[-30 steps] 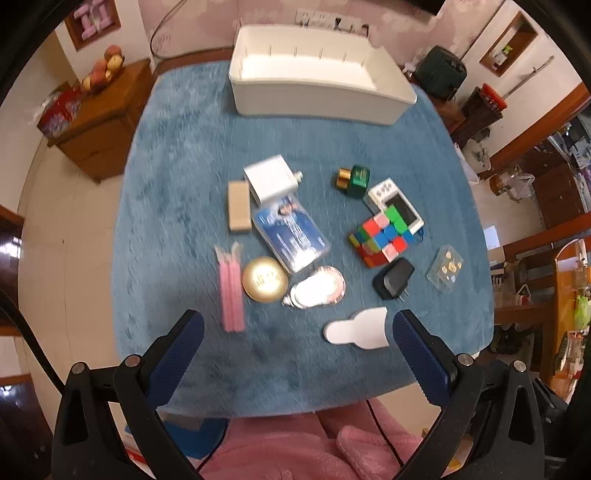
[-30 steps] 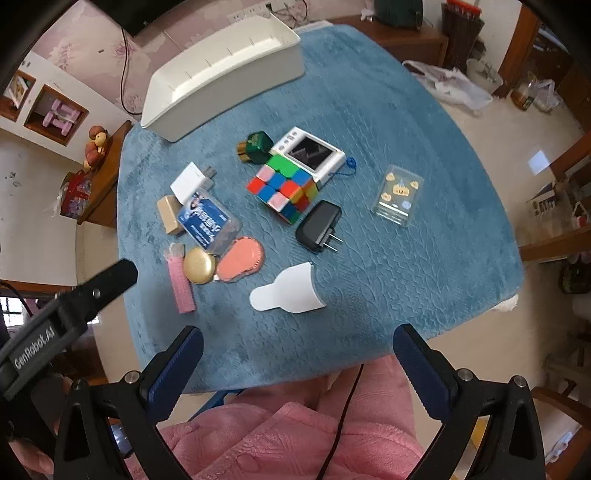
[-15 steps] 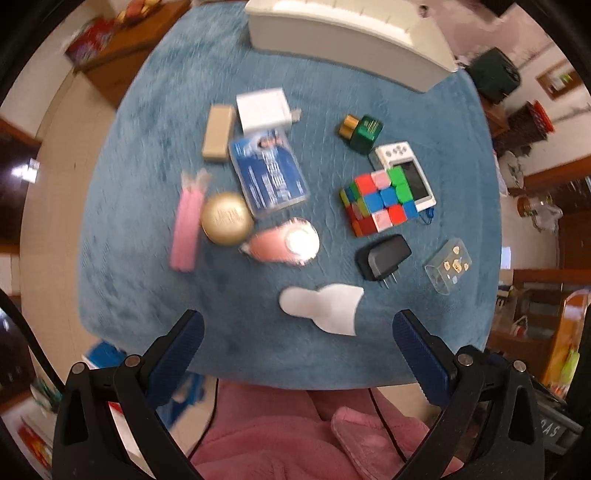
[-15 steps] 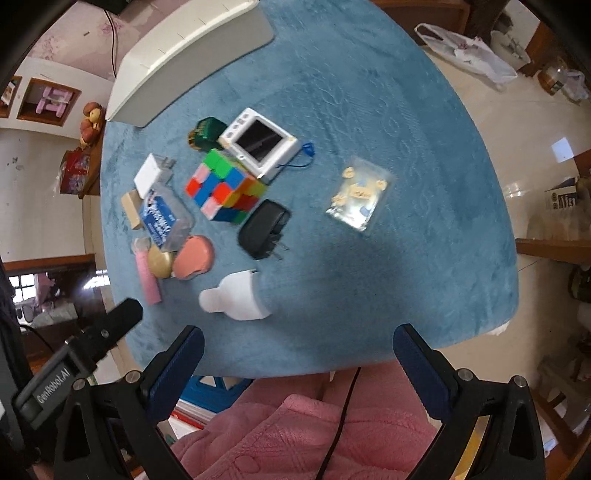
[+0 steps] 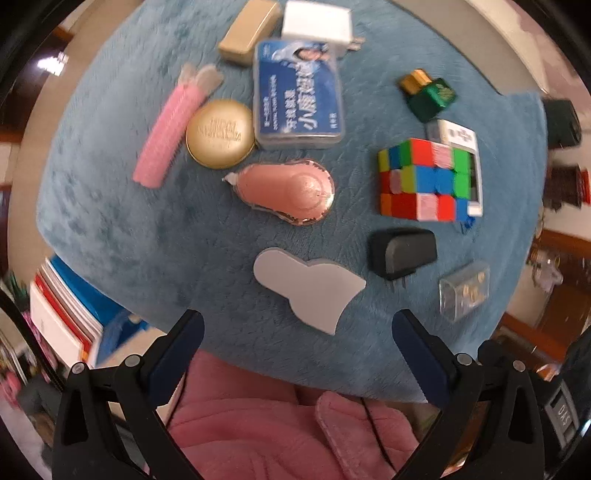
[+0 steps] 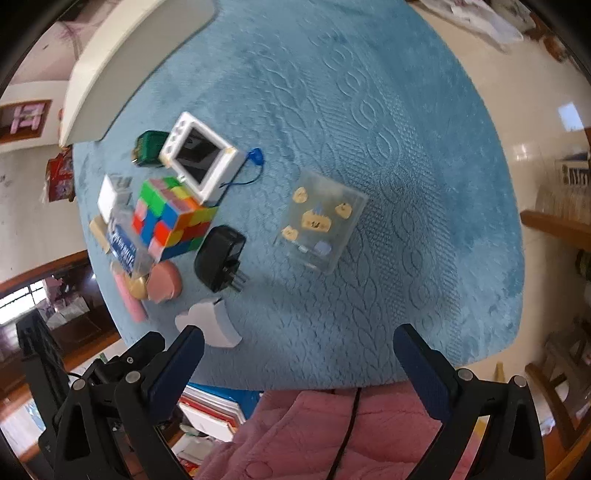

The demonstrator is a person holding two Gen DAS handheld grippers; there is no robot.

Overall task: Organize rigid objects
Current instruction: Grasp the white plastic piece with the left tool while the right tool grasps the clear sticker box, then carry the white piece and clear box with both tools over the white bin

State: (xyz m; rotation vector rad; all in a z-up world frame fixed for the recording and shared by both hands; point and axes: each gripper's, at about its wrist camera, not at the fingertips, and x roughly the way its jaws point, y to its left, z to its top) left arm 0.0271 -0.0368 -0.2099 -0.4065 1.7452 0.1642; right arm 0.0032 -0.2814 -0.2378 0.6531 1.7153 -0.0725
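Small items lie on a blue tablecloth [image 5: 155,236]. In the left wrist view I see a white gourd-shaped piece [image 5: 310,288], a pink correction-tape dispenser [image 5: 288,192], a gold round tin [image 5: 221,133], a pink hair roller [image 5: 173,129], a blue tin case [image 5: 298,94], a colour cube [image 5: 424,181], a black charger [image 5: 402,253] and a clear box [image 5: 465,293]. My left gripper [image 5: 295,354] hangs open just before the white piece, holding nothing. My right gripper [image 6: 295,358] is open over the table's near edge, below the clear box [image 6: 321,225] and black charger [image 6: 219,258].
A white bin [image 6: 122,62] stands at the far end of the table. A white handheld device [image 6: 201,157], a green bottle [image 6: 147,147], a white adapter [image 5: 317,20] and a tan block [image 5: 247,31] lie further back. Pink clothing [image 5: 280,432] fills the foreground; books [image 5: 62,314] sit below the table's left edge.
Both grippers have come down and forward toward the table, so the items look larger. The left one now hangs close over the white piece; the right has shifted toward the clear box.
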